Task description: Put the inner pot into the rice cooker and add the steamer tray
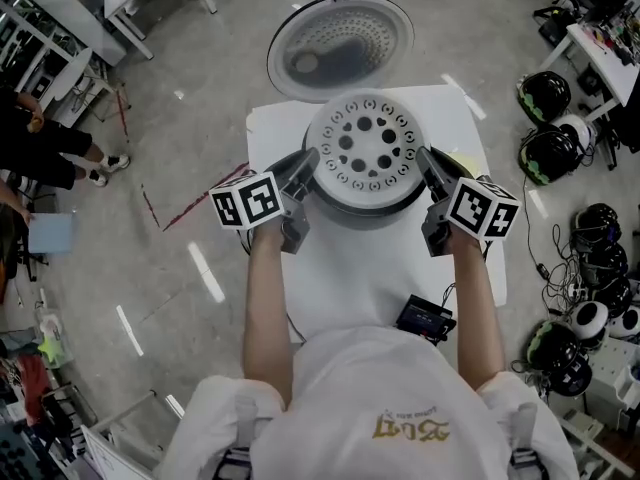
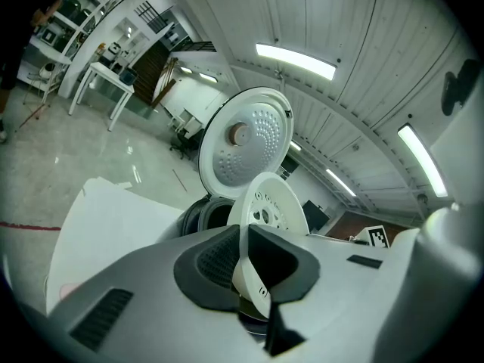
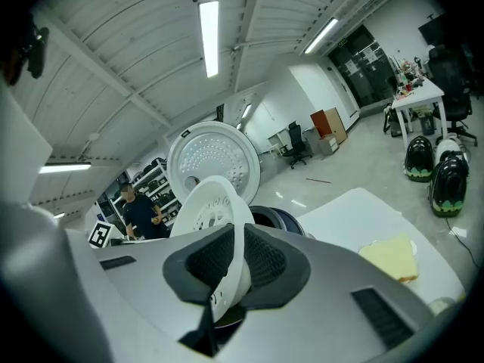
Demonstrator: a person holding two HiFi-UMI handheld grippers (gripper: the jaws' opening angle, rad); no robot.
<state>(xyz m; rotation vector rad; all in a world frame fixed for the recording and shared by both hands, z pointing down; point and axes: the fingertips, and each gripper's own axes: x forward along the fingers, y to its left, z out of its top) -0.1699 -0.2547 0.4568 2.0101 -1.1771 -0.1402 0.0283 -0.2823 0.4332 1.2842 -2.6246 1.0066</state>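
Steamer tray [image 1: 368,151], left tongs [image 1: 308,160], right tongs [image 1: 427,160] gripping

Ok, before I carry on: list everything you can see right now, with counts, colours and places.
steamer tray: one, white with holes, held over the rice cooker
rice cooker: one, dark body, on the table below the tray
lid: one, pale grey, swung open at the cooker's far side
table: one, white, under the cooker
black device: one, black, near edge of the table
yellow pad: one, yellow, right side of the table
helmets: several, mostly black, on the floor at the right
left tongs: one, grey, shut on the tray's left rim
right tongs: one, grey, shut on the tray's right rim
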